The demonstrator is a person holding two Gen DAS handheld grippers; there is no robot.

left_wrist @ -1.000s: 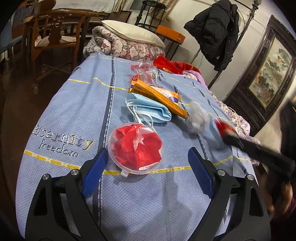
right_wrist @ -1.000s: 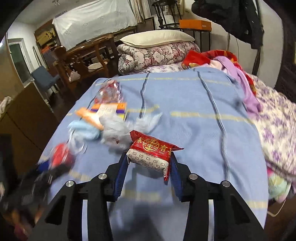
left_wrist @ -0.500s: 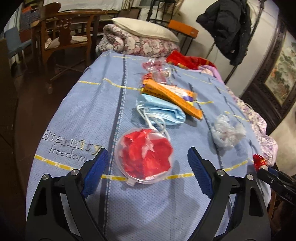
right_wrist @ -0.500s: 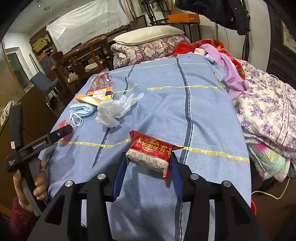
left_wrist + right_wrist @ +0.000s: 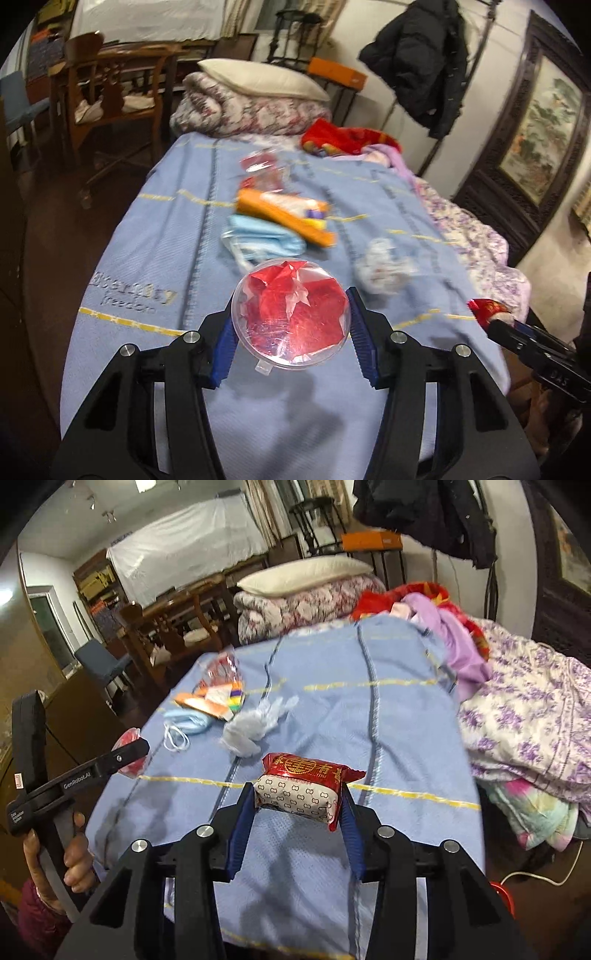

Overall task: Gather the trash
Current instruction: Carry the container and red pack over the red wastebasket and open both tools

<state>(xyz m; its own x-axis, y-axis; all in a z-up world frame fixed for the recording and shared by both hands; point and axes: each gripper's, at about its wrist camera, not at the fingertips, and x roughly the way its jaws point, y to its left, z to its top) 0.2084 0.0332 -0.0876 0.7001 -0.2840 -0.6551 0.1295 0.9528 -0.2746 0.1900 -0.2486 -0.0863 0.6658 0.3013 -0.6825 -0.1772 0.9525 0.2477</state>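
One clear round container [image 5: 290, 313], red wrapper inside, clamped by left gripper [image 5: 290, 334]; right gripper [image 5: 298, 814] clamps snack packet [image 5: 301, 790].

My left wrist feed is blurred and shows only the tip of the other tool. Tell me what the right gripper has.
Observer: The right gripper is shut on a snack packet with a red top and a white patterned side.
Operator: Check the floor on that side.
Observer: A white cable lies there, below a pile of clothes.
Operator: Report my own tool from there.
Observer: A hand wraps the handle of the left gripper, which is shut on the round plastic lid.
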